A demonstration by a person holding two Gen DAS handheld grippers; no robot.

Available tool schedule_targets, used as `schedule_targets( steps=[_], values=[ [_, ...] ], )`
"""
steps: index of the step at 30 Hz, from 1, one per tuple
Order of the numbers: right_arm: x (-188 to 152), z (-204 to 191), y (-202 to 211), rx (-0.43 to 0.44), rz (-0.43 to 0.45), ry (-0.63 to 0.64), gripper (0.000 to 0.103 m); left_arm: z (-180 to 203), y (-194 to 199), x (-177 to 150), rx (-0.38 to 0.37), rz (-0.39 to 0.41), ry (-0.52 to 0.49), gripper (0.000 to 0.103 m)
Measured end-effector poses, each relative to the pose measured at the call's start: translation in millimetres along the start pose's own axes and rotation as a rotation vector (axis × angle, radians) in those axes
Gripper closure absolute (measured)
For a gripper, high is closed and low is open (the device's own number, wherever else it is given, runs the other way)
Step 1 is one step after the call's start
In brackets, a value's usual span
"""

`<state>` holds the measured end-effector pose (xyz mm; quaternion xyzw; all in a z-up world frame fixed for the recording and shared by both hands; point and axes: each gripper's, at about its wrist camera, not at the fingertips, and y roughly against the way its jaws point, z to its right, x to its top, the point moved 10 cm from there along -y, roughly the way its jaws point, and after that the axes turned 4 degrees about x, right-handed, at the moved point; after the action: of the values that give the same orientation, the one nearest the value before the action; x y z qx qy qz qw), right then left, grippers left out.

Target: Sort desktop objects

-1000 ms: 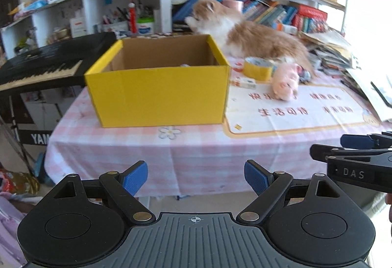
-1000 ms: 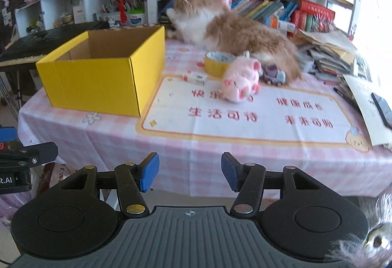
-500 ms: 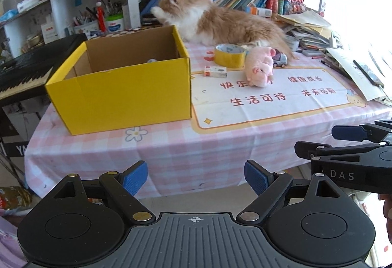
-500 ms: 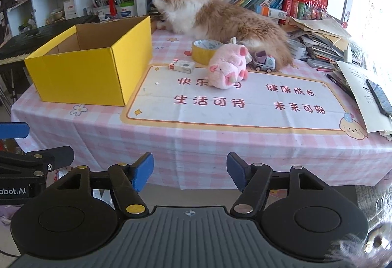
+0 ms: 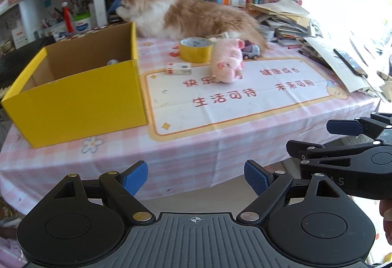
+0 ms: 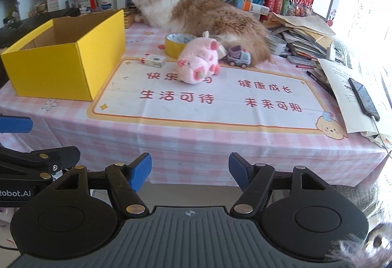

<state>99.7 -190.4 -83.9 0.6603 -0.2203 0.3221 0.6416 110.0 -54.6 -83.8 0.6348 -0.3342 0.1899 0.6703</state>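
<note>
Left wrist – L gripper (image 5: 196, 178) empty, off-table (image 5: 186, 145)

Two fisheye wrist cams, each looking fwd and downward past its own blue-padded fingers (image 5: 135, 178) (image 6: 140, 171), off the table's (image 5: 186, 145) near edge. Left view sits further left, yellow box (image 5: 73, 101) beyond its left finger. Both share box, mat (image 6: 203, 101), cat (image 6: 196, 11), shelves
</note>
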Motion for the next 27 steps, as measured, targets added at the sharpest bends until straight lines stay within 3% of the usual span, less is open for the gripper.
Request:
schedule_targets(
  steps=[27],
  values=[
    [17.0, 82.1, -30.2, -0.075, -0.022, -0.116, 0.036, 62.9, -48.9, 52.6, -0.086, 0.012, -0.079, 0.015]
  ],
)
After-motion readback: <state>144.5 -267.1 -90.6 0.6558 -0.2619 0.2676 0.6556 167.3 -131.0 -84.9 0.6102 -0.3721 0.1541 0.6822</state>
